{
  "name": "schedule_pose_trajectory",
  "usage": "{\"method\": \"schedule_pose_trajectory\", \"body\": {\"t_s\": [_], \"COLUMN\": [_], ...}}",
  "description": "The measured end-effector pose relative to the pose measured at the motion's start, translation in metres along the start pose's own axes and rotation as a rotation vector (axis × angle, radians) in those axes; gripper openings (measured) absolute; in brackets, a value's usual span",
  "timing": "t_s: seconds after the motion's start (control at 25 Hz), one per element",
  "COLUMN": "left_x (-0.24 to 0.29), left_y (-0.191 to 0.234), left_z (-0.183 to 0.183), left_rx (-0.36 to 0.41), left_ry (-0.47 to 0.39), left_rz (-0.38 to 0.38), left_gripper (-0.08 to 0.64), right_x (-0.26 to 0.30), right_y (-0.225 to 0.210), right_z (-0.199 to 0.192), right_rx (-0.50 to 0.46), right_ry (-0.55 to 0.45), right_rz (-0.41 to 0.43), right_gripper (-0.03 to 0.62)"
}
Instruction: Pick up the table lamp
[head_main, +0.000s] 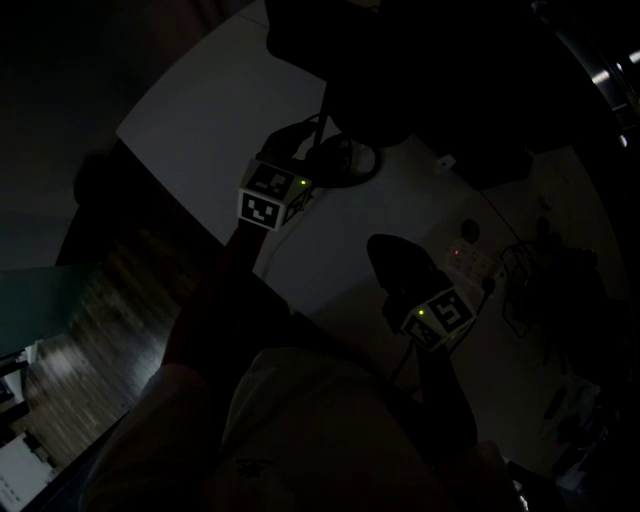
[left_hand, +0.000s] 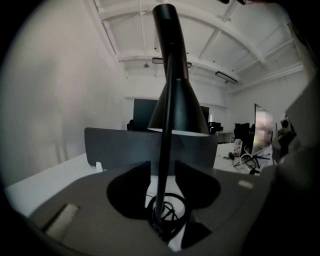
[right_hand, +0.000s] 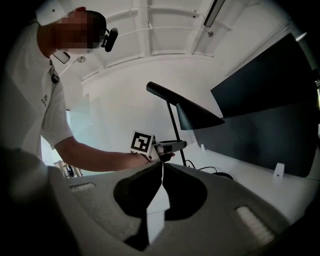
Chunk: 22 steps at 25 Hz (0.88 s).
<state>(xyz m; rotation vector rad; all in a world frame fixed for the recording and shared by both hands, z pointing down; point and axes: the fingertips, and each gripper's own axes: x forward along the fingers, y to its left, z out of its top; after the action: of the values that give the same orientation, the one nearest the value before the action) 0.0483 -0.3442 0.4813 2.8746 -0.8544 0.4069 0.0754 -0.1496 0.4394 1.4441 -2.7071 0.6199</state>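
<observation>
Although the thin stem of the table lamp (left_hand: 172, 100) stands between the jaws of the left gripper (left_hand: 162, 167), the jaws are apart and do not seem to press on it. The lamp rests upright on the white table (left_hand: 45, 177), with its round base (left_hand: 170, 210) flat and a cord lying at it. The right gripper (right_hand: 161, 167) is clenched on nothing, apart from the lamp. I judge the reach is done; the squeeze and the lift are left.
</observation>
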Motion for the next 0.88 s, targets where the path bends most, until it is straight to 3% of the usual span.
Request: {"method": "schedule_pose_trajectory", "body": {"t_s": [0.16,0.28,0.88], "left_x": [0.0003,0.0025,0.0014], "left_y": [-0.0003,0.0003,0.0020], "left_z": [-0.0012,-0.0038,-0.0060], "left_rx": [0.010,0.031,0.043], "left_ry": [-0.001,-0.003,-0.003], "left_rz": [-0.001,0.002,0.030], "left_gripper": [0.142,0.074,0.051], "right_x": [0.0012,0.0016,-0.0024], "right_y": [-0.0005,-0.0016,-0.0074], "right_z": [0.0008,-0.0010,-0.0036], "right_rx": [0.001,0.005,0.017], "right_ry": [-0.001,0.003,0.002], "right_rz": [-0.003,-0.005,-0.023], "right_gripper": [0.008,0.008,0.008]}}
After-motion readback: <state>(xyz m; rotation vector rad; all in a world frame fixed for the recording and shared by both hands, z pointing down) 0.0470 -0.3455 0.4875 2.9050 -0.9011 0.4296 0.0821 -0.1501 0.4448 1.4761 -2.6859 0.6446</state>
